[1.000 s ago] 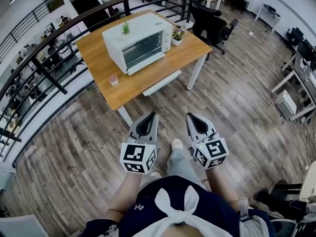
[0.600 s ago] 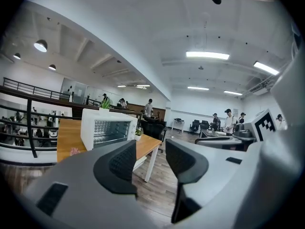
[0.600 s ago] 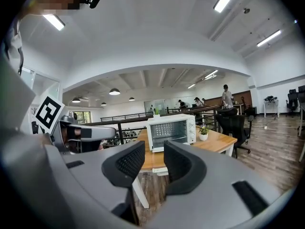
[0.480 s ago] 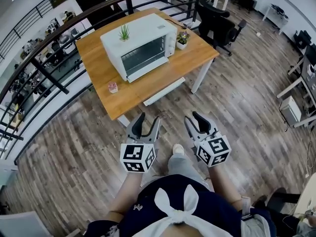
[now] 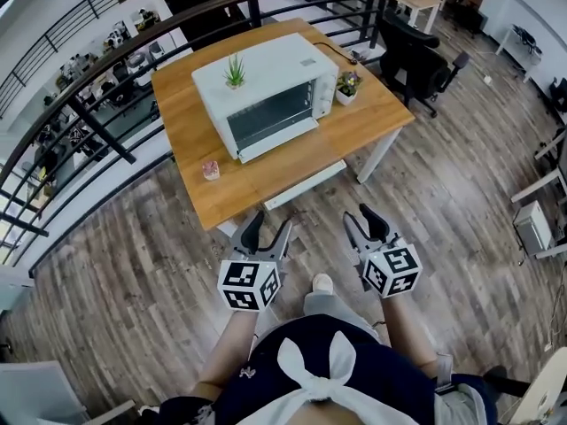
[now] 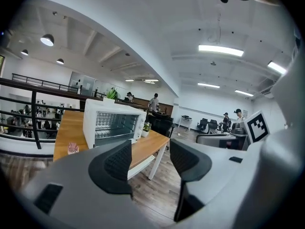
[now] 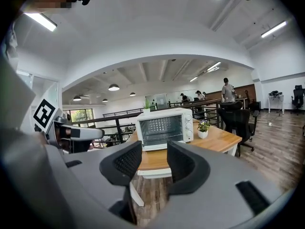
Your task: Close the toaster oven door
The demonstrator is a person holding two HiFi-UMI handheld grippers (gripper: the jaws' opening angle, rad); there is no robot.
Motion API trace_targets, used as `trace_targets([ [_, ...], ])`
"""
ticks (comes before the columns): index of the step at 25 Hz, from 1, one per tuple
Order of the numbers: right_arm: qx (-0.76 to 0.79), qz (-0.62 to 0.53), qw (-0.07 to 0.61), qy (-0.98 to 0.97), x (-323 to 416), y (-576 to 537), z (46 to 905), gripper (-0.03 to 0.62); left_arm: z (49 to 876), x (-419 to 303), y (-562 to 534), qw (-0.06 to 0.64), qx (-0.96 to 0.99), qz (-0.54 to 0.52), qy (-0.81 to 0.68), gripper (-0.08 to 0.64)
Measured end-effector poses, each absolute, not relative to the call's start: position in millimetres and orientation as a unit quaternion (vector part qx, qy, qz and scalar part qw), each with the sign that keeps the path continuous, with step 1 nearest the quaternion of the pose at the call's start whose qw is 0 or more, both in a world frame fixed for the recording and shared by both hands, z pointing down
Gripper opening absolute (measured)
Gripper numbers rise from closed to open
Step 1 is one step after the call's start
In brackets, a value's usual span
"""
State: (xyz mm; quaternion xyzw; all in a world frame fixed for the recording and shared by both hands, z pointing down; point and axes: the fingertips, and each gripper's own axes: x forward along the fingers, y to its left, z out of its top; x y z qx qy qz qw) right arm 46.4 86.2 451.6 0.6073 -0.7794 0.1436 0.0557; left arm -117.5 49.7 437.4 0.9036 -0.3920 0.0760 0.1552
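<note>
From my remote seat, the head view looks steeply down on a wood-plank floor. At far left a dark metal railing (image 5: 89,122) curves round the wooden table (image 5: 190,140). A small pink pot (image 5: 211,169) stands near the table's front left edge. My left gripper (image 5: 268,227) hovers over the floor just short of the table. Its jaws have just been opening and now stand wide, with nothing between them. The white toaster oven (image 5: 266,96) stands mid-table, well apart from both grippers, with a green plant (image 5: 235,71) on its top. Its door (image 5: 279,146) is folded down, so the rack inside shows. A little flower pot (image 5: 347,84) stands just beside the oven's right end. My right gripper (image 5: 363,220) has also just been opening, somewhat narrower than the left, and is empty. A black office chair (image 5: 421,56) stands beyond the table's right corner.
</note>
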Motion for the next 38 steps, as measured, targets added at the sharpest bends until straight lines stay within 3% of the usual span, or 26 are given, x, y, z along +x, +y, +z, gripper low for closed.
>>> trace_targets([
  [38, 0.502, 0.203, 0.116, -0.833, 126.7, -42.8, 530.7, 0.174, 519.5, -119.4, -15.7, 0.253, 0.802, 0.106, -0.531, 0.241],
])
